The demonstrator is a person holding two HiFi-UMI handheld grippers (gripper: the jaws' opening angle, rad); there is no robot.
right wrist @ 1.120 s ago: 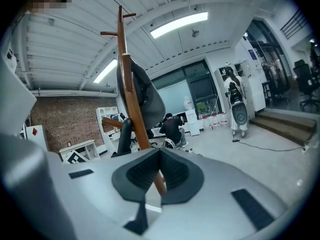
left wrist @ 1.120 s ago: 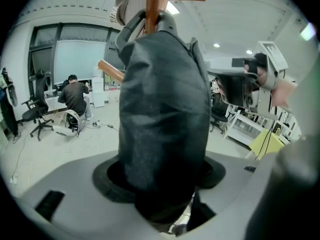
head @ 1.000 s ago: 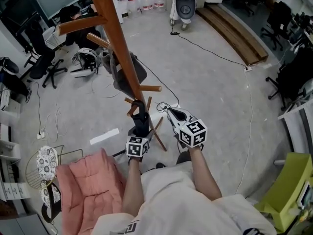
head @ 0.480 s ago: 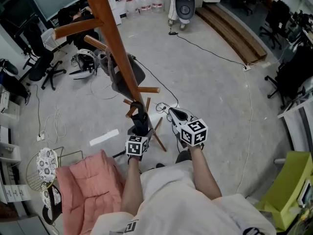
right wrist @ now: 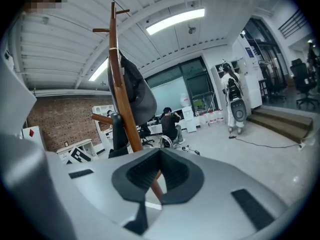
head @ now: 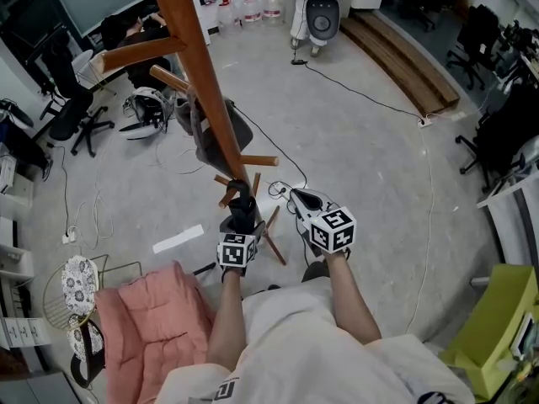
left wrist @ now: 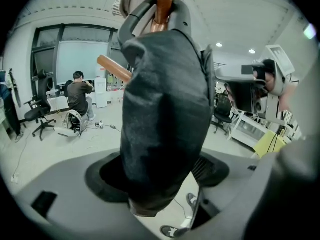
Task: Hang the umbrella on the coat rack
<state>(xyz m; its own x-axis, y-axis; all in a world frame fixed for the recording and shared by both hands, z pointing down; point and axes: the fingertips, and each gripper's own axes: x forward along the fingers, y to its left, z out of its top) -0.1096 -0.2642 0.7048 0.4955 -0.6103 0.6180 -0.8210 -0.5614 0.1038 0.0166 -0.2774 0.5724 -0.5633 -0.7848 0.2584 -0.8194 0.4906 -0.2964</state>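
1. Far left in the head view, a pink cushion [head: 156, 331] lies low beside me. A seated person [head: 126, 32] is far back near the top edge.
2. The coat rack [head: 202, 82] shows as a slanted wooden pole, running from the top edge down to its feet just ahead of me. A grey garment [head: 221, 129] hangs from it about midway up.
3. The umbrella [head: 242, 207], black and folded, hangs low on the rack, close against the pole. In the left gripper view its loop handle [left wrist: 132, 21] sits round an upturned wooden peg [left wrist: 165, 3]. The furled body drops straight toward my camera.
4. My left claw [head: 241, 228] is just under the umbrella. Its jaws have just been opening and now stand wide. The umbrella's lower end is between them, and floor shows through the gap on its right side. I read no squeeze on it.
5. My right claw [head: 298, 196] is just right of the rack's feet, apart from both rack and umbrella. Its jaws are drawn together and grip nothing. Only a rack leg shows through the hollow of the pads.
6. Further right is grey floor [head: 370, 167], crossed by a black cable [head: 362, 91]. A white machine [head: 320, 7] stands at the top edge.
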